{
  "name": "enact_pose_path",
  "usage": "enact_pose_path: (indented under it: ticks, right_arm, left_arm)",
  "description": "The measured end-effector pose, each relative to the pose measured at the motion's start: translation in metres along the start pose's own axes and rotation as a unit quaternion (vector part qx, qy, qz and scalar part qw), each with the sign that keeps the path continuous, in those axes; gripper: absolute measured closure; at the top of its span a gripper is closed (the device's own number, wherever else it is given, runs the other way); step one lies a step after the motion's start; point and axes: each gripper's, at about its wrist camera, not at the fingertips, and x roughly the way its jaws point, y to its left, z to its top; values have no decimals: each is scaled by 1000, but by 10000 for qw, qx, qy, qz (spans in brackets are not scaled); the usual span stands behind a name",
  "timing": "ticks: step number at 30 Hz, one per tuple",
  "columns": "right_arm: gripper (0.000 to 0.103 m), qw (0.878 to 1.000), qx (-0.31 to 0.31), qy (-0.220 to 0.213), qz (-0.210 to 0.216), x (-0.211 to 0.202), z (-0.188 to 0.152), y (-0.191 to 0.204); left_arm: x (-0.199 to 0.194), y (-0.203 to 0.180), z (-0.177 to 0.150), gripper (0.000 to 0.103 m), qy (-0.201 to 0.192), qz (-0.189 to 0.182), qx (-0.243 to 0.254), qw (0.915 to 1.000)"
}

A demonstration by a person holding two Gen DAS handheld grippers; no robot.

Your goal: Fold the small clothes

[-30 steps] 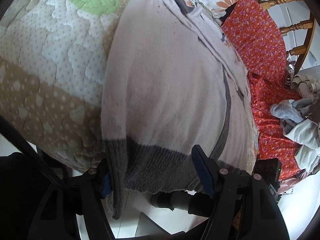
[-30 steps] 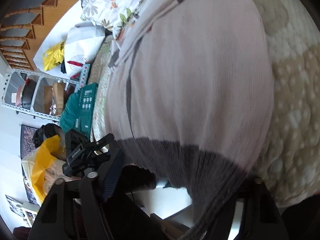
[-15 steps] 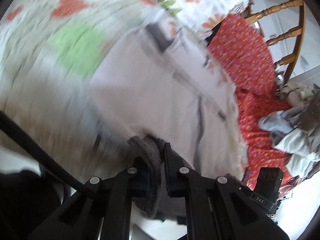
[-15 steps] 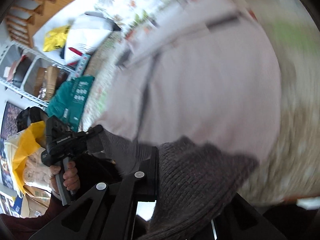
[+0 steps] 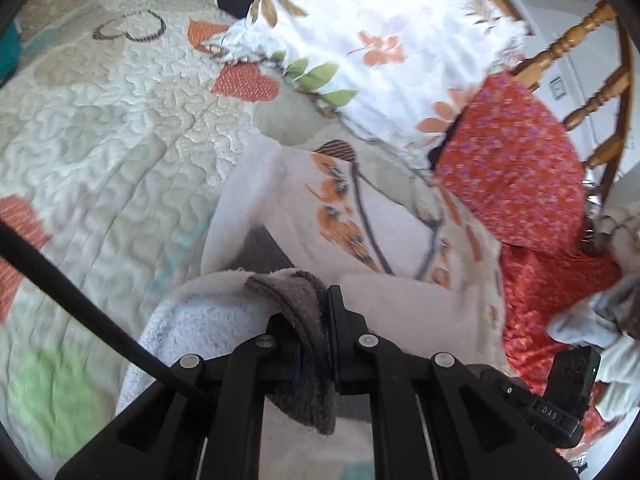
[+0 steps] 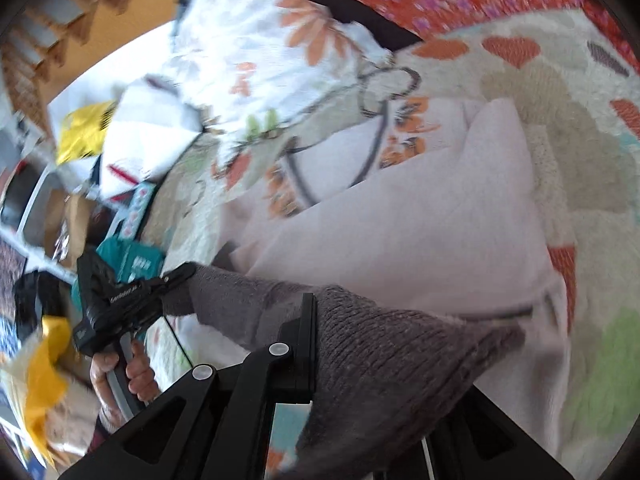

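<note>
A bed carries everything here, covered by a quilt (image 5: pixel 120 152) in cream and beige, stitched in wavy lines, with orange hearts and green patches. On the quilt lies a pale pink sweater (image 5: pixel 408 304) with a grey hem, its lower part raised off the surface. A white pillow (image 5: pixel 384 40) with orange flowers rests at the far end, and a red flowered cloth (image 5: pixel 516 168) lies beside it.

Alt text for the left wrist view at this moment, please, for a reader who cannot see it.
The left gripper is shut on the grey ribbed hem of a pale pink knitted sweater, lifted and doubled over a quilted heart-patterned bedspread. Beyond lie a white floral pillow and an orange-red flowered cloth.
</note>
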Motion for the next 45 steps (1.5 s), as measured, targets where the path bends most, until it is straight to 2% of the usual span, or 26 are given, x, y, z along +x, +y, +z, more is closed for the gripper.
enact_pose_path:
  ticks: [2,4,5,6,7,8,9,10,13,16,20,25,28,32,34,35,36,37,38,42,45]
  right_arm:
    - [94,9996,242,83,103,19,18,-18]
    - [93,9981,566,-6,256,29,32,-39]
    - [84,9954,836,-149,438,33,41,-55]
    - [76,9928,1044,-290,510,34,46,-66]
    - [53,9900,1234,-493,469,32,53,-75]
    - [35,9879,1330,-692,404,30,58,-80]
    - [31,9858,1381,-889,345,27,63,-82]
    - [27,9849,1394,-990,274,25,67,-84]
    - [27,9877,1238,-940,144,26,73,-79]
    - [27,9910,1041,-839,-14,25,71,-73]
    - [27,9935,827,-766,-183,21,66,-61]
    - [27,9957,587,-552,-452,15,41,-57]
    - [27,9962,440,-488,-570,11,24,-46]
    - [27,9962,269,-535,-628,-3,4,-30]
    - [27,9958,111,-591,-686,-10,-2,-19]
    - [27,9951,15,-604,-779,-13,-5,-14]
    - [27,9945,-49,-602,-860,-15,-8,-10]
    - [27,9941,-90,-597,-902,-18,-11,-6]
    - [27,9942,-93,-579,-902,-21,-16,-4]
    - [27,9954,-30,-424,-862,-27,-29,-1]
    - [27,9939,-184,-294,-1045,-29,-38,0]
  left_arm:
    - [20,5,13,93,65,14,-97,9999]
    - [27,8,23,93,-42,-37,-207,9998]
    - [28,10,30,91,-164,-141,-318,9993]
    - [27,11,36,80,-296,-226,-434,9984]
    - [26,11,39,70,-406,-261,-499,9976]
    - [23,11,42,50,-569,-205,-557,9966]
    - [20,9,44,42,-717,-64,-595,9956]
    - [18,7,45,41,-783,38,-583,9952]
    - [21,-2,47,40,-606,96,-358,9975]
    - [22,-8,42,40,-477,343,-75,9982]
    - [11,-2,31,38,-379,511,123,9979]
    - [-5,21,18,36,-293,769,82,9966]
    - [-11,34,7,35,-125,866,81,9961]
    - [-10,41,-14,30,230,983,223,9946]
    - [-4,39,-23,30,405,1078,423,9924]
    - [0,35,-28,34,492,1272,657,9885]
    - [2,32,-32,58,508,1491,847,9839]
    - [4,29,-35,72,500,1797,1061,9767]
    - [3,28,-36,87,483,1889,1111,9745]
    - [-19,37,-34,87,202,1914,803,9780]
    - [-41,38,-38,85,-31,1845,659,9806]
